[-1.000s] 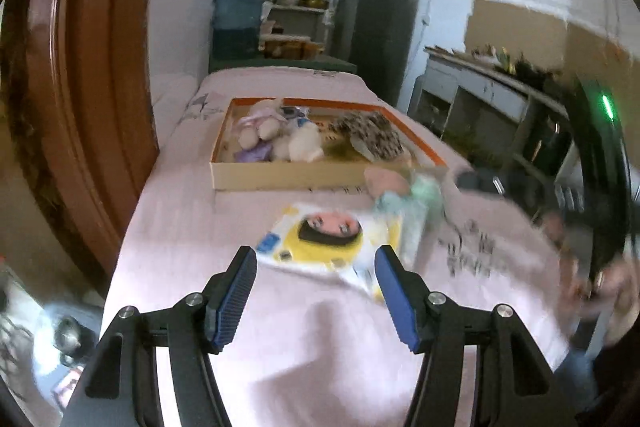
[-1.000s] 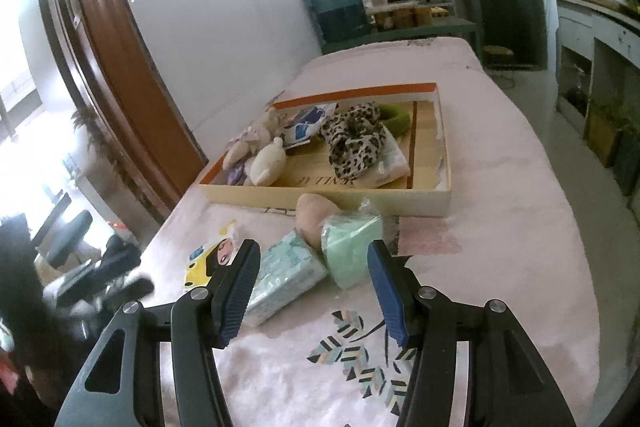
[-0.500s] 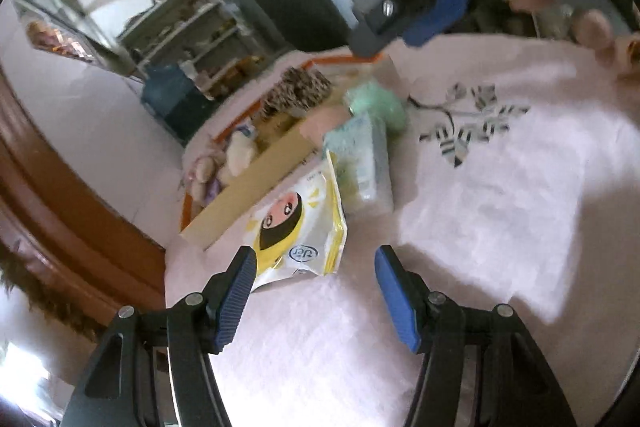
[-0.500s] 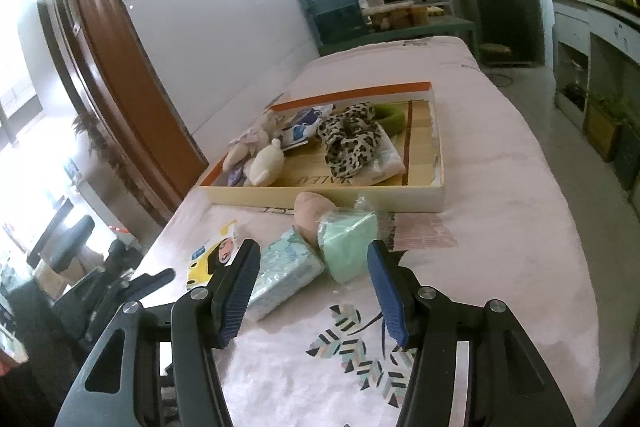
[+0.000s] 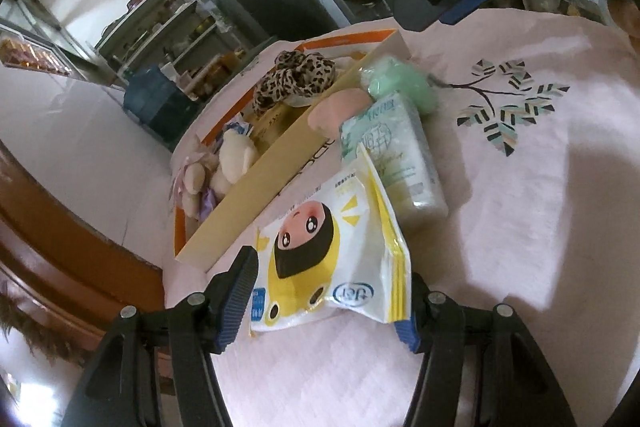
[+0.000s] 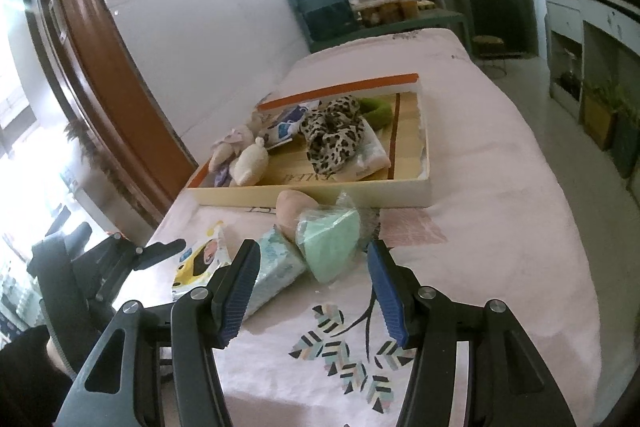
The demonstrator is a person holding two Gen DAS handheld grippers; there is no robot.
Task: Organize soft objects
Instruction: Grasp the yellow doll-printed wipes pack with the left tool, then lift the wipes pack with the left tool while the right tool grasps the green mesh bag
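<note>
A pink cloth with a leaf print (image 6: 352,359) is spread over the long table, and shelves and a dark fridge are seen behind. The left gripper (image 5: 328,291), rolled and brought nearer than a second ago, is closing around the yellow-and-white cartoon wipes pack (image 5: 328,251), whose edges lie at the fingers without a clear pinch. The right gripper (image 6: 312,287) is kept spread and empty before the mint green wrapped sponge (image 6: 332,243).

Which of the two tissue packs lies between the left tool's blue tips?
The yellow cartoon-face pack, as the tool closes; the pale green pack lies beyond it.

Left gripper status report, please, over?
Left gripper closing around cartoon wipes pack, not yet pinched. Right gripper open, empty. Nothing in the way.
</note>
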